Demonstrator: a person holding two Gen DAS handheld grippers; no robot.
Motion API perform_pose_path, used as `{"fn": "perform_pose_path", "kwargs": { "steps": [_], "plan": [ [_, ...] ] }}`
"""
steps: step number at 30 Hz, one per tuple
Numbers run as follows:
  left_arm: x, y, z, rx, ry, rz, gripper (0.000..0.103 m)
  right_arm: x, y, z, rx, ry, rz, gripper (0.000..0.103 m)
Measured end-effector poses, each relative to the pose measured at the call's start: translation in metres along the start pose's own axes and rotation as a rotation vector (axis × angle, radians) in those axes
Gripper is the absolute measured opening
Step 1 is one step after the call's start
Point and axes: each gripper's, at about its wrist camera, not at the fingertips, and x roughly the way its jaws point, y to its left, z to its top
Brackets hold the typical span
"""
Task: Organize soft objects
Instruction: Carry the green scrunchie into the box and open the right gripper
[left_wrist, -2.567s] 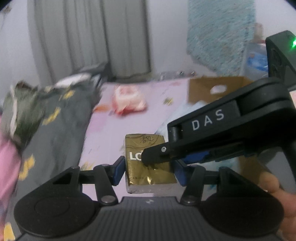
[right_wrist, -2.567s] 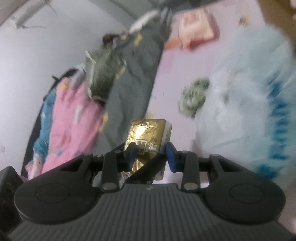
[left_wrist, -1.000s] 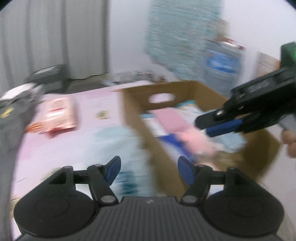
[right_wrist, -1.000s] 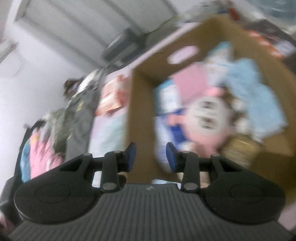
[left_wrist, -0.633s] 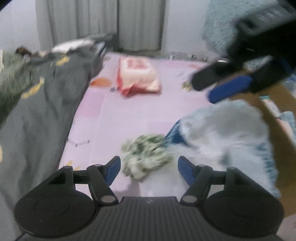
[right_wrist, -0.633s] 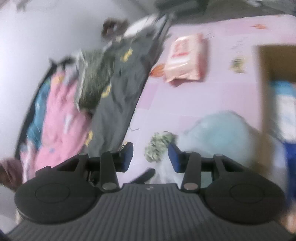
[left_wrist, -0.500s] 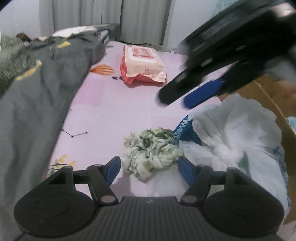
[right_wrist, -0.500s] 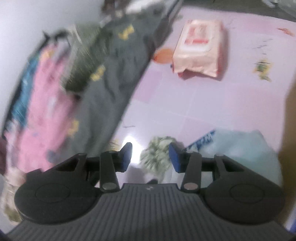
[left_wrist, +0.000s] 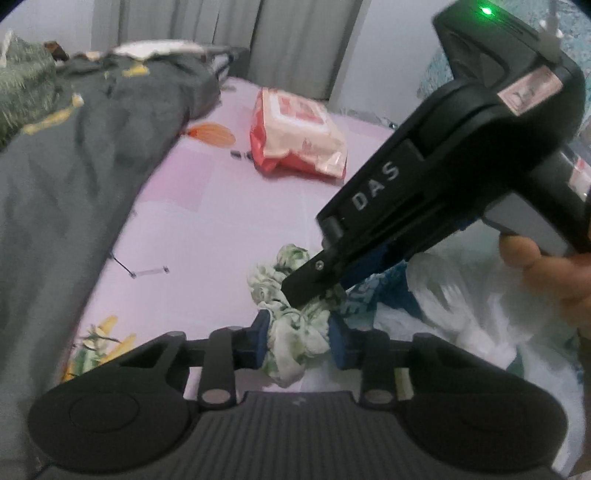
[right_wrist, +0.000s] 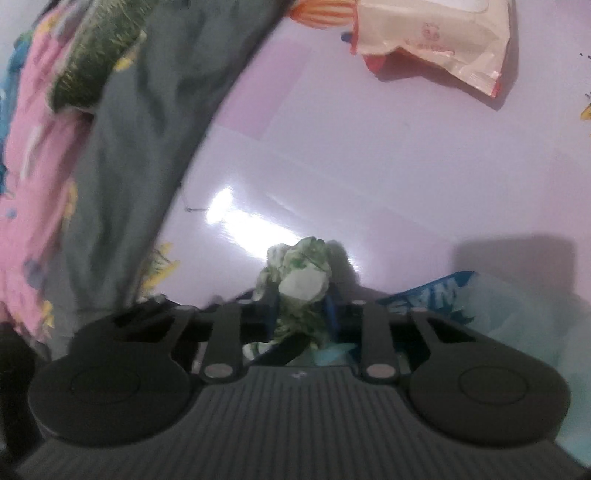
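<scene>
Both grippers on the green scrunchie (left_wrist: 291, 325)

Left gripper (left_wrist: 297, 341) and right gripper (right_wrist: 301, 299) are closing, pads squeezing it on the pink mat (left_wrist: 207, 229).

A grey quilt (left_wrist: 85, 166) with yellow motifs covers the left of the pink sheet (left_wrist: 207, 236). Grey curtains (left_wrist: 295, 40) hang behind. Pink bedding (right_wrist: 33, 155) lies beside the quilt.
</scene>
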Motion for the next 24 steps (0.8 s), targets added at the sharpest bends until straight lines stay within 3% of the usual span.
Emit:
{"fn": "perform_pose_path", "kwargs": {
  "steps": [6,11,16,20,24],
  "plan": [
    [-0.061,-0.032,0.014,0.063,-0.125,-0.009,0.033,-0.062,0.010,-0.026,-0.008,-0.147,0.094,0.017],
    [-0.108,-0.103,0.013,0.183,-0.201,-0.109,0.033,-0.151,0.002,-0.088,0.007,-0.347,0.159,0.017],
    [-0.105,-0.197,-0.027,0.332,-0.102,-0.294,0.033,-0.219,-0.057,-0.205,0.159,-0.514,0.146,0.017],
    [-0.091,-0.266,-0.058,0.446,-0.015,-0.406,0.033,-0.237,-0.120,-0.309,0.378,-0.577,0.122,0.017],
    [-0.085,-0.320,-0.069,0.512,-0.003,-0.484,0.034,-0.253,-0.160,-0.385,0.528,-0.656,0.090,0.017]
  ]
}}
